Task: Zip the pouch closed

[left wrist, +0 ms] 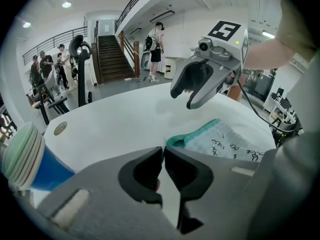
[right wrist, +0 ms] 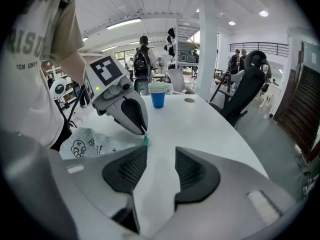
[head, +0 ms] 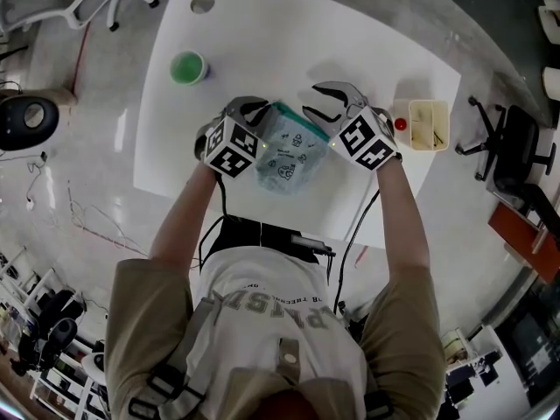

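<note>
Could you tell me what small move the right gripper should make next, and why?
Probably lower the open right gripper onto the teal zipper edge of the pouch to start zipping: the left gripper looks shut on that edge's end, anchoring it.

Bright, even light from ceiling lamps (soft shadows only), sharp centres, fisheye bending and dark edges.

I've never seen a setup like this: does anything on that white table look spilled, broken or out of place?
Nothing stands out. The pouch lies slightly crumpled on the table, nothing spilled. The left gripper is shut on its teal end; the right gripper hangs open near it. The cup stands upright.
</note>
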Motion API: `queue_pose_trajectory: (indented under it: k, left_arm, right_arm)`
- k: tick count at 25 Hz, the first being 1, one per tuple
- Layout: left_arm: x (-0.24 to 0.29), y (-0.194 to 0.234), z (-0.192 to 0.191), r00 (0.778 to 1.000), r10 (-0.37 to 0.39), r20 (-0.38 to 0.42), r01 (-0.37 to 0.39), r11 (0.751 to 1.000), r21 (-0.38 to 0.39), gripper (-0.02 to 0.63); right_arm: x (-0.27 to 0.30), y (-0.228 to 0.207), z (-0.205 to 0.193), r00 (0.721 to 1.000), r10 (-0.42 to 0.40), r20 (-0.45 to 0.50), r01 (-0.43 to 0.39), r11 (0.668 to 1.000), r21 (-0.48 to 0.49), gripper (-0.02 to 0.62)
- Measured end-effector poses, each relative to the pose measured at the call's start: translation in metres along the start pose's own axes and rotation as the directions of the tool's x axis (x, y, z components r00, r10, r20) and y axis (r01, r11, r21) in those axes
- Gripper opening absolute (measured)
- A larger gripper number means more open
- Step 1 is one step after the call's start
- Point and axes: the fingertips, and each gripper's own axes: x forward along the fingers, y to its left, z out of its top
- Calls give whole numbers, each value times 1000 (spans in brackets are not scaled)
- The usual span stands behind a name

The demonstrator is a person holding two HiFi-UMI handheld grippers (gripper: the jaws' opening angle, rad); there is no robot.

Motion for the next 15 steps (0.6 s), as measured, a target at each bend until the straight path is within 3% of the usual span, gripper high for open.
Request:
queue_pose_trajectory:
  k: [9,15]
  left_arm:
    - [-6,-6,9,998,-49,30,46,996,80,26]
    - [-6,-8,10,997,-76,33,72,992,106,26]
  right_arm:
    - [16,4,5,995,80,-61,-87,989,-122,170]
    - [30,1,1,986,108,-129,-136,963,-233,170]
